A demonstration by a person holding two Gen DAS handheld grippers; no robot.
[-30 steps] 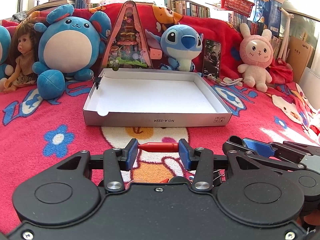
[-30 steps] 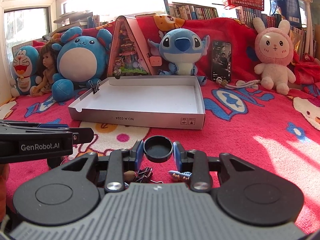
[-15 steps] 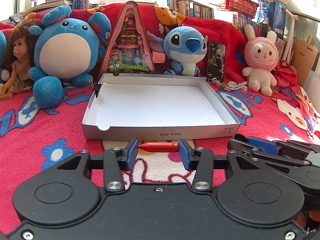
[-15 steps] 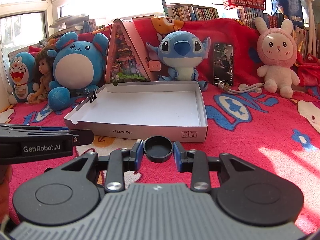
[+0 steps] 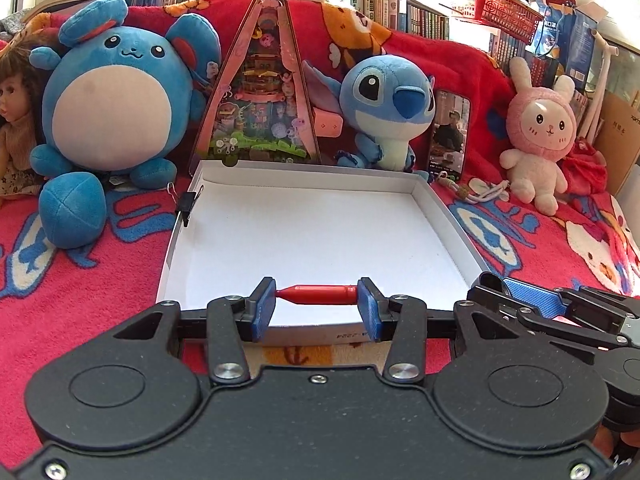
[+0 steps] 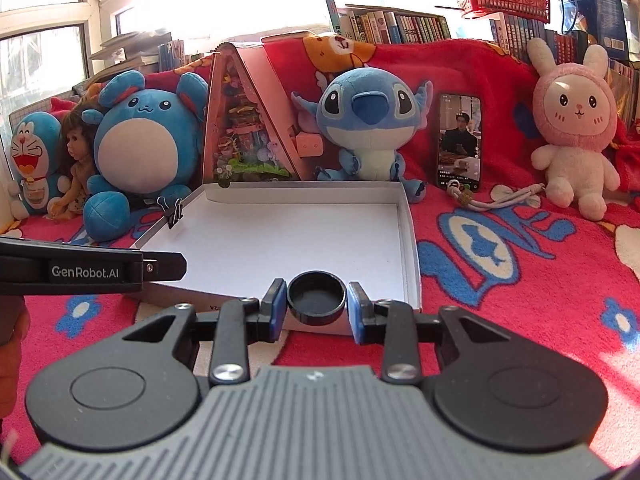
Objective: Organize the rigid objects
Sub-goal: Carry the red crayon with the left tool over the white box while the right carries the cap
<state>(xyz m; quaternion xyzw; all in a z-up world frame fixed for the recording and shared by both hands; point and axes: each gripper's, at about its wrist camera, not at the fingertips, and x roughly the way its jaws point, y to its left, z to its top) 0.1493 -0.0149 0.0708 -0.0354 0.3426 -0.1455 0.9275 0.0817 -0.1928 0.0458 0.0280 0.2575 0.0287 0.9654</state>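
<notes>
**Me:** Left wrist view first, nearest thing out. My left tongs [image 5: 316,304] are clamped on a red crayon [image 5: 318,294], held end to end between the 2 blue pads, lying level across the gap. It hangs just over the near wall of the white box [image 5: 452,216], which is bare inside.

**You:** And the other hand?

**Me:** My right tongs [image 6: 316,306] are closed on a small black round cap [image 6: 316,298], open side up, pads pressing its 2 sides. It sits above the near right corner of the same box [image 6: 408,220].

**You:** So what makes a good drop?

**Me:** I judge both things are being carried to the box. I'd bring each one further in past the near wall, lower it close to the white floor, then ease the pads apart. The crayon is round and will likely roll, so I'd set it down low, along a wall. The cap I'd keep flat so it lands on its base.

**You:** Anything in the way?

**Me:** A black binder clip [image 5: 188,204] is clipped on the left wall, towards the far end; I'd steer clear of it. My 2 tongs are side by side, so I'd keep them apart. Beyond the box stand a blue round plush [image 5: 112,112], a blue long-eared plush [image 5: 388,108], a phone [image 5: 448,132] and a pink rabbit [image 5: 540,132] on the red blanket [image 5: 80,280].
</notes>
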